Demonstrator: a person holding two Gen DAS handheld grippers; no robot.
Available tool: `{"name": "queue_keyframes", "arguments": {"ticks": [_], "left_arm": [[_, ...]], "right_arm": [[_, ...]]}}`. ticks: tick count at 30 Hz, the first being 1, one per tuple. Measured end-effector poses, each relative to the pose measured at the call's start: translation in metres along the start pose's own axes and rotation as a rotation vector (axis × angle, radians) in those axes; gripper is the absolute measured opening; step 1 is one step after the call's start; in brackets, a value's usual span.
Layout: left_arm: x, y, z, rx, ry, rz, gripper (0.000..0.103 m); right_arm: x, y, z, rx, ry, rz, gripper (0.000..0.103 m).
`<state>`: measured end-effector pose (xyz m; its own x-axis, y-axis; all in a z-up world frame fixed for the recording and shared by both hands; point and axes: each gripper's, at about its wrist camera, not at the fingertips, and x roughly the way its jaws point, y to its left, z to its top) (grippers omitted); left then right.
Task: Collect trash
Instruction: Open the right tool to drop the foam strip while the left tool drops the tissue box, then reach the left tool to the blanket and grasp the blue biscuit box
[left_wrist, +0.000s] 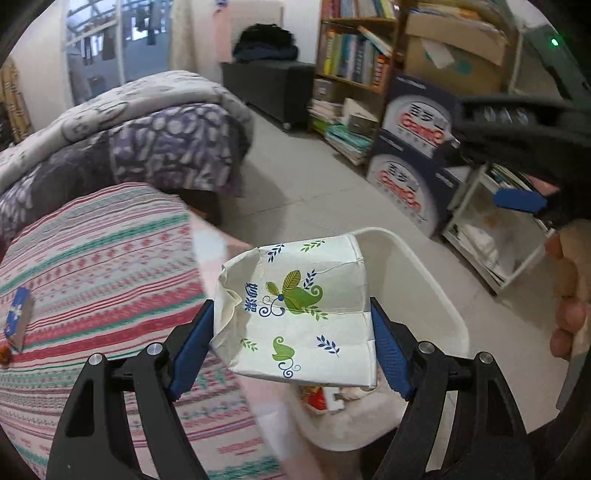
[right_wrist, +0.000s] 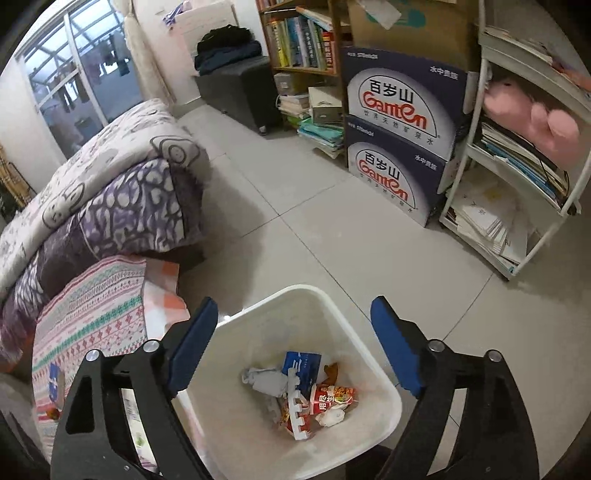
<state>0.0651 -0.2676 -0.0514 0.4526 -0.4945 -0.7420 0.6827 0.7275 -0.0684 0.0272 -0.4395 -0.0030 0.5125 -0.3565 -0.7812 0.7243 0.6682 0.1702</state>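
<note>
My left gripper (left_wrist: 291, 332) is shut on a crumpled white paper cup (left_wrist: 299, 310) with green leaf print, held over the near rim of a white trash bin (left_wrist: 421, 291). In the right wrist view the bin (right_wrist: 373, 376) stands on the floor beside the bed and holds several wrappers and a crumpled tissue (right_wrist: 266, 380). My right gripper (right_wrist: 291, 343) is open and empty above the bin. It also shows at the right edge of the left wrist view (left_wrist: 517, 201). A small blue packet (left_wrist: 16, 317) lies on the striped bedcover.
A bed with a striped cover (left_wrist: 103, 280) and folded quilts (right_wrist: 110, 184) is on the left. Blue water cartons (right_wrist: 402, 136), a bookshelf (right_wrist: 303, 48) and a white rack of papers (right_wrist: 517, 184) line the right wall. Grey tile floor (right_wrist: 295, 206) lies between.
</note>
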Motion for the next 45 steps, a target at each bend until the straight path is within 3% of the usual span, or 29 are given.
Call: {"name": "queue_keyframes", "arguments": {"ticks": [9, 17, 25, 36, 42, 45], "left_arm": [[0.012, -0.033, 0.002, 0.005, 0.056, -0.135, 0.08], [0.008, -0.022, 0.001, -0.01, 0.075, -0.156, 0.085], [0.014, 0.04, -0.004, 0.038, 0.116, 0.084, 0.089], [0.037, 0.199, -0.029, 0.034, 0.314, 0.405, 0.089], [0.027, 0.296, -0.031, -0.08, 0.328, 0.533, 0.089], [0.021, 0.337, -0.029, -0.172, 0.313, 0.554, 0.089]], "right_arm": [[-0.003, -0.034, 0.01, 0.104, -0.006, -0.007, 0.087], [0.0, -0.023, 0.005, 0.095, 0.006, -0.005, 0.089], [0.007, 0.016, -0.01, 0.005, 0.048, 0.015, 0.092], [0.021, 0.088, -0.039, -0.165, 0.121, 0.055, 0.094], [0.029, 0.118, -0.052, -0.21, 0.153, 0.075, 0.095], [0.03, 0.132, -0.058, -0.238, 0.154, 0.078, 0.095]]}}
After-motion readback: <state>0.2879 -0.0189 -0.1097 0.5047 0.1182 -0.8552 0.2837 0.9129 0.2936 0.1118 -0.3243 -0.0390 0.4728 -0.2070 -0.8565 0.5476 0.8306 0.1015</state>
